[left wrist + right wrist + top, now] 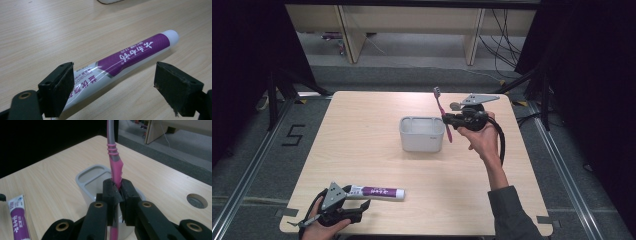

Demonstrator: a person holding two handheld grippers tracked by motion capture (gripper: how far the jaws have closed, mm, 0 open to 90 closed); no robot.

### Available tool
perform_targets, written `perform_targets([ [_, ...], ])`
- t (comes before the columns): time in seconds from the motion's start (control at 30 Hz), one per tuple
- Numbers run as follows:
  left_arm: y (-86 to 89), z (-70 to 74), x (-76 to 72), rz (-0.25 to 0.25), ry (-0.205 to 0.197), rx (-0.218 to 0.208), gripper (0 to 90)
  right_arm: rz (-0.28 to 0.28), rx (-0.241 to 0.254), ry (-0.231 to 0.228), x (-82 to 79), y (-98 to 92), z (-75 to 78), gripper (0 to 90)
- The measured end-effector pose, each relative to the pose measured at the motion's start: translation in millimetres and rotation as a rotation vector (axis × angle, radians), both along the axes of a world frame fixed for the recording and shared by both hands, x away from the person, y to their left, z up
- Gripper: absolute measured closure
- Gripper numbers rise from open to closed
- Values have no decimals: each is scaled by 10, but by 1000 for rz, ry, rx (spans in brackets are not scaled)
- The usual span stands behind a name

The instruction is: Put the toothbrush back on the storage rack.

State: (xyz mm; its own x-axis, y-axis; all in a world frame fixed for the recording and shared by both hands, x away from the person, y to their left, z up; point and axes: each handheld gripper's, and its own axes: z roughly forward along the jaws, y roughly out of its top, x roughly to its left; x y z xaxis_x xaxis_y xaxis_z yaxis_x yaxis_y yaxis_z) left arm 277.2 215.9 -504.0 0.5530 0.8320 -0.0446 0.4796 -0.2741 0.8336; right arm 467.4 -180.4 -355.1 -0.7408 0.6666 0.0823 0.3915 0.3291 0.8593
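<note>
Clearly, the slim pink toothbrush (442, 112) is clamped upright in the shut jaws of the right gripper (451, 119), above the pale wood table (362, 150), beside a smooth white rounded container (422, 134). The left gripper (362, 202) rests low, its jaws wide apart around a glossy purple-and-white toothpaste tube (377, 192).

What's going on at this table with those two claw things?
A person works a hand-held claw in each hand at a wooden table. The right claw is shut on a pink toothbrush, holding it upright, head up, beside a white holder cup in the middle of the table. The left claw is open around a purple-and-white toothpaste tube lying flat near the front edge, its pads not pressing on it.
</note>
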Motion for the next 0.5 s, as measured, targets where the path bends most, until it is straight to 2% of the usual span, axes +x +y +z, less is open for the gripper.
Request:
perform_targets([
  [0.07,-2,0,0,0,-2,-1,162,2,6,-17,40,10,16,838],
  [0.1,-2,0,0,0,-2,-1,162,-13,20,-5,35,26,22,838],
  [0.17,-2,0,-1,0,-3,-1,162,5,39,-9,80,32,34,838],
  [0.33,-2,0,-1,1,-3,-2,162,-10,49,-14,142,43,76,838],
  [0.4,-3,-7,4,-4,-4,-7,162,-20,77,-12,176,53,117,838],
  [0.47,-4,-3,1,-2,-2,-2,162,-20,77,-9,192,51,128,838],
  [0.5,-6,-1,-1,-1,-3,-3,162,-32,68,-40,233,40,129,838],
])
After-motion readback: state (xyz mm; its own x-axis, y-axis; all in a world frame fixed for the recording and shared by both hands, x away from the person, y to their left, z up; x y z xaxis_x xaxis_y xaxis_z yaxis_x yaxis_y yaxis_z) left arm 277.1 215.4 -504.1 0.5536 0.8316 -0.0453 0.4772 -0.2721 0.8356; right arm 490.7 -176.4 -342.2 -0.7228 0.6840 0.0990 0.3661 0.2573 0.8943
